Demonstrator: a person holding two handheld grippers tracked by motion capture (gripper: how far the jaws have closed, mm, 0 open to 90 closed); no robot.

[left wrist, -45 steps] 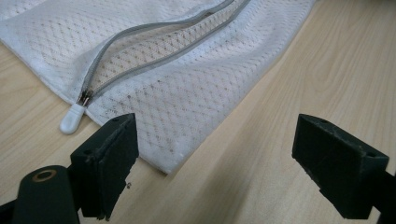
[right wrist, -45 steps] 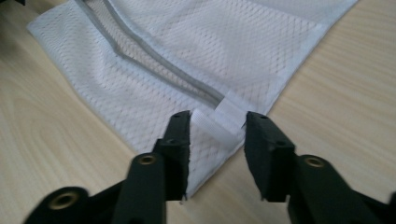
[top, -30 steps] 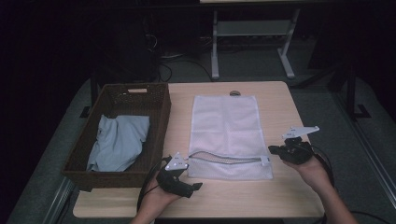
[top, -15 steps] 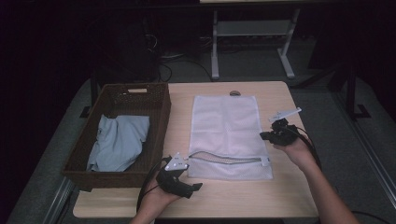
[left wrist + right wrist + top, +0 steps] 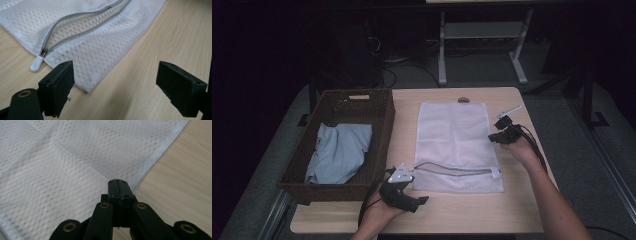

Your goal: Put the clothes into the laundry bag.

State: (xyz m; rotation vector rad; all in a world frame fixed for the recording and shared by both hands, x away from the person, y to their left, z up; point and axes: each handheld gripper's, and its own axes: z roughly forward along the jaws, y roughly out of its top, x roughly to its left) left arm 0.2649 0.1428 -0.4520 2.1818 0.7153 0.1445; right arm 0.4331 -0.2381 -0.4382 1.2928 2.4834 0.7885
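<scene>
Mesh bag between both grippers

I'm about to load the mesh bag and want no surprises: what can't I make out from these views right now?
- Inside of the mesh laundry bag: the zipper gapes, but the weave hides whether anything is in it.
- Basket floor: the light blue cloth covers it in the high view.
- Small round thing beyond the bag: too small to identify.
- Right gripper: jaws shut beside the bag's edge; contact with the mesh is unclear.
- Left gripper: open over the bag's corner.
</scene>
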